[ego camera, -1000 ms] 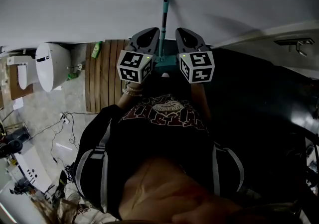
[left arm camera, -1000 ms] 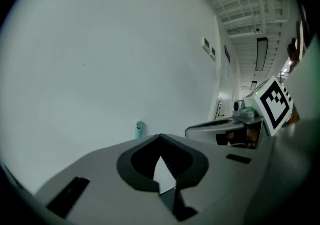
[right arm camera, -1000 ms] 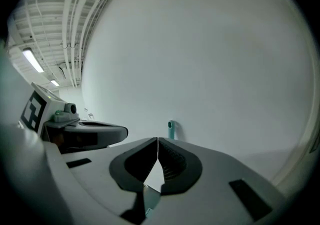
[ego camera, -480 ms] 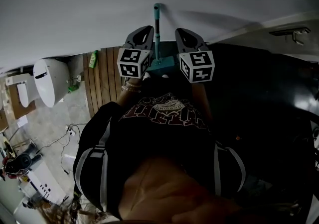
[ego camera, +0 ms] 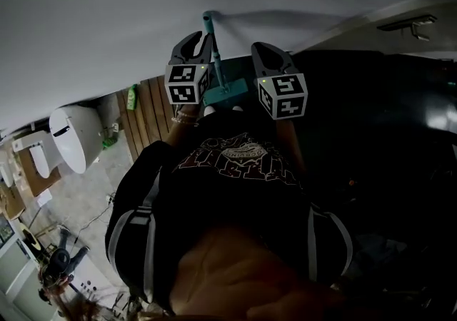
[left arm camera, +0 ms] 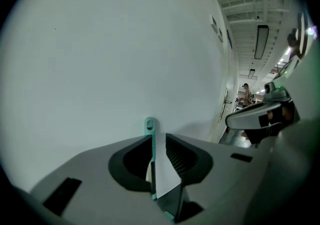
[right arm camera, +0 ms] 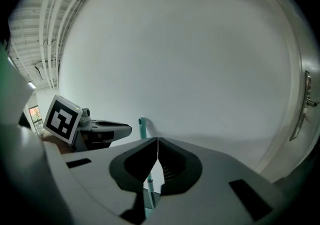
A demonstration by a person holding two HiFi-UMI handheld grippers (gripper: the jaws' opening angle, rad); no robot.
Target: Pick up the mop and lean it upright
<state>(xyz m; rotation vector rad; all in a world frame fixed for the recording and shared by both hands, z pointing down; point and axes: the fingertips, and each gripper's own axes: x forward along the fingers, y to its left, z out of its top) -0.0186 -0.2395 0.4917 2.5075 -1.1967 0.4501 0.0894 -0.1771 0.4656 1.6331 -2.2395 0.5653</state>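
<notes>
Mop (left arm camera: 150, 134) between opening jaws of raised left gripper (left arm camera: 158, 138), seemingly loose; right gripper (right arm camera: 158, 140) closed

Teal mop (ego camera: 230, 91) — seemingly white wall (ego camera: 107, 13)

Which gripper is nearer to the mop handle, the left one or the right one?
Left. The left gripper has the mop handle between its opening jaws. The right gripper, shut and empty, is to the handle's right, apart from it.

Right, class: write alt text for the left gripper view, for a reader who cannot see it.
The left gripper is opening its jaws around a teal mop handle, which stands upright with its tip by a white wall.
</notes>
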